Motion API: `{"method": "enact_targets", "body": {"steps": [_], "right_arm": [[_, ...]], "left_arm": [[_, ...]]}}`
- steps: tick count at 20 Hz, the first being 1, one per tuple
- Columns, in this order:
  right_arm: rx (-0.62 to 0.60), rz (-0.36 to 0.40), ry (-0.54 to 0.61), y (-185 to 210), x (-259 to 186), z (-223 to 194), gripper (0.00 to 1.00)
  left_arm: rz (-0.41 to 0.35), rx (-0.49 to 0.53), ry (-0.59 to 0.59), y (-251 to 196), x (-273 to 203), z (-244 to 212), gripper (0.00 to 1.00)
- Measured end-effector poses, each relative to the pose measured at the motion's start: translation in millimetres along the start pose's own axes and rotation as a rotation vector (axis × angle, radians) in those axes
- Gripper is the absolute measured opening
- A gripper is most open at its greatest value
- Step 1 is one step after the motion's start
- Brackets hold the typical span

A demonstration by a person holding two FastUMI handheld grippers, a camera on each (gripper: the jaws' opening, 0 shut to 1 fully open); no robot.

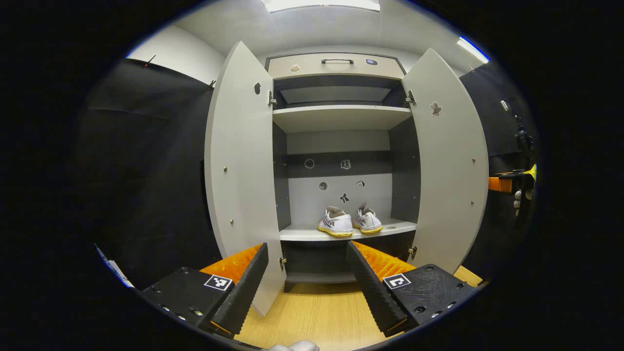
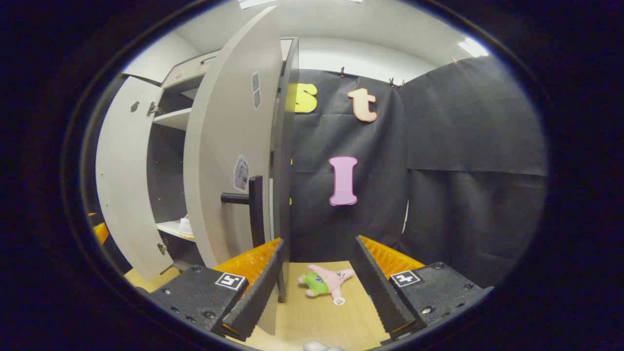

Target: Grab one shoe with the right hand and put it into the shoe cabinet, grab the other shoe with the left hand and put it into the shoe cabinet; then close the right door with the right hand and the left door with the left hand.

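Two white shoes with yellow soles, one (image 1: 335,224) on the left and one (image 1: 368,221) on the right, stand side by side on the lower shelf (image 1: 302,233) of the grey shoe cabinet. Both doors stand wide: the left door (image 1: 239,170) and the right door (image 1: 451,165). My left gripper (image 1: 307,273) is open, facing the cabinet from in front with nothing between its fingers. My right gripper (image 2: 317,275) is open beside the right door (image 2: 229,146), close to its black handle (image 2: 253,209). A bit of a shoe (image 2: 185,227) peeks past that door.
A pink and green plush star (image 2: 324,282) lies on the wooden floor (image 2: 317,317) to the right of the cabinet. The other gripper and a gloved hand (image 1: 516,187) sit behind the right door's edge. An upper shelf (image 1: 341,117) and a drawer (image 1: 336,66) top the cabinet.
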State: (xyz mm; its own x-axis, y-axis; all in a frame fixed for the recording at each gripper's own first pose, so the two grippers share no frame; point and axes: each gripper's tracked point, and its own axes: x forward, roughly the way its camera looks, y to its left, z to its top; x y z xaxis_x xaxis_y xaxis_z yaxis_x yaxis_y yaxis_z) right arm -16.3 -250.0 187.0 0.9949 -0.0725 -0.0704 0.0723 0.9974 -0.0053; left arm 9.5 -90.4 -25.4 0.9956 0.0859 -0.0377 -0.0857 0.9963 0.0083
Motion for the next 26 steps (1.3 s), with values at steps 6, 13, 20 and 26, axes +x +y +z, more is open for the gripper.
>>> {"method": "enact_targets", "body": {"steps": [6, 13, 20, 26], "right_arm": [[-0.003, 0.098, 0.001, 54, -3, 0, 0.93], [0.016, 0.176, -0.010, 108, 10, 1, 0.93], [0.023, 0.251, -0.010, 144, 9, 1, 0.99], [0.001, 0.256, -0.014, 161, -18, -1, 1.00]], "left_arm": [[0.007, -0.003, 0.010, 9, -1, -2, 0.96], [0.031, -0.002, 0.018, 28, -9, -4, 0.96], [0.043, 0.001, 0.007, 42, -18, 1, 0.96], [0.033, -0.008, 0.004, 54, -21, 1, 0.96]]}}
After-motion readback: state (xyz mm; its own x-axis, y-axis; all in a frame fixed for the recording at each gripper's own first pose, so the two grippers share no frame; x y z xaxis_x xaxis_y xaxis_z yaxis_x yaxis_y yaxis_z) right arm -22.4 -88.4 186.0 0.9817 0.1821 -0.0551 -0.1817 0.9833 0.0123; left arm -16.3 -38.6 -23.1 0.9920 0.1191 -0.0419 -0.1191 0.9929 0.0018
